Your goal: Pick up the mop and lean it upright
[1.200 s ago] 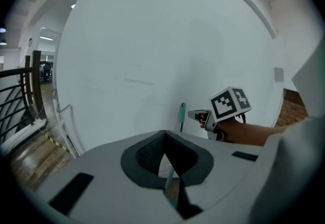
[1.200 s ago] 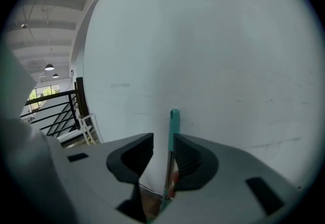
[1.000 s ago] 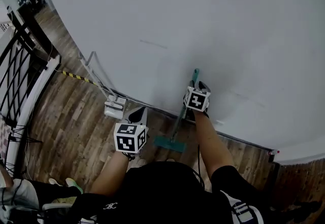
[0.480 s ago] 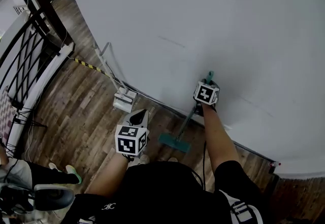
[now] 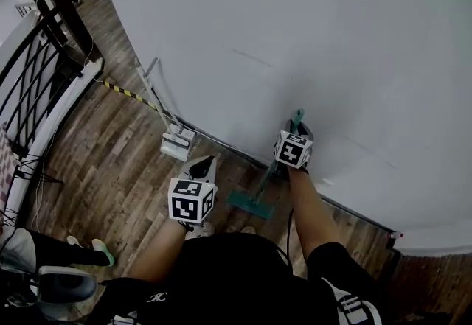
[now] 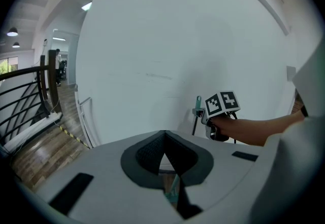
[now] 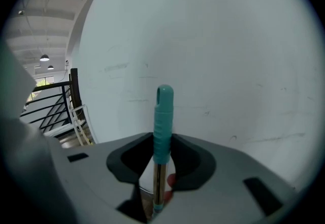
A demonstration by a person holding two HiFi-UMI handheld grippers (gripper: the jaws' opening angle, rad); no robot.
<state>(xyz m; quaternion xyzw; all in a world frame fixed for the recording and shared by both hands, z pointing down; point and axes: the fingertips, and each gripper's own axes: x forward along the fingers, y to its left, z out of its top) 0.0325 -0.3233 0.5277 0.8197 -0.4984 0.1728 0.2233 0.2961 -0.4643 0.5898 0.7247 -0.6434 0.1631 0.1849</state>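
Observation:
The mop stands nearly upright by the white wall, its teal flat head (image 5: 249, 204) on the wood floor and its teal-capped handle (image 5: 297, 119) up by the wall. My right gripper (image 5: 296, 129) is shut on the handle just below the teal grip (image 7: 163, 116), and the metal shaft runs down between the jaws. My left gripper (image 5: 200, 166) hovers over the floor to the left of the mop head, shut and holding nothing (image 6: 163, 134). In the left gripper view the right gripper (image 6: 219, 111) and the handle top (image 6: 197, 102) show against the wall.
A white cleaning tool (image 5: 177, 145) leans against the wall (image 5: 332, 43) to the left of the mop. A black railing (image 5: 29, 88) and a strip of yellow-black tape (image 5: 122, 90) lie further left. The person's shoes (image 5: 96, 248) are at the bottom left.
The head view has swung a little. My right gripper has shifted slightly along the wall with the mop handle in it. The left gripper has hardly moved.

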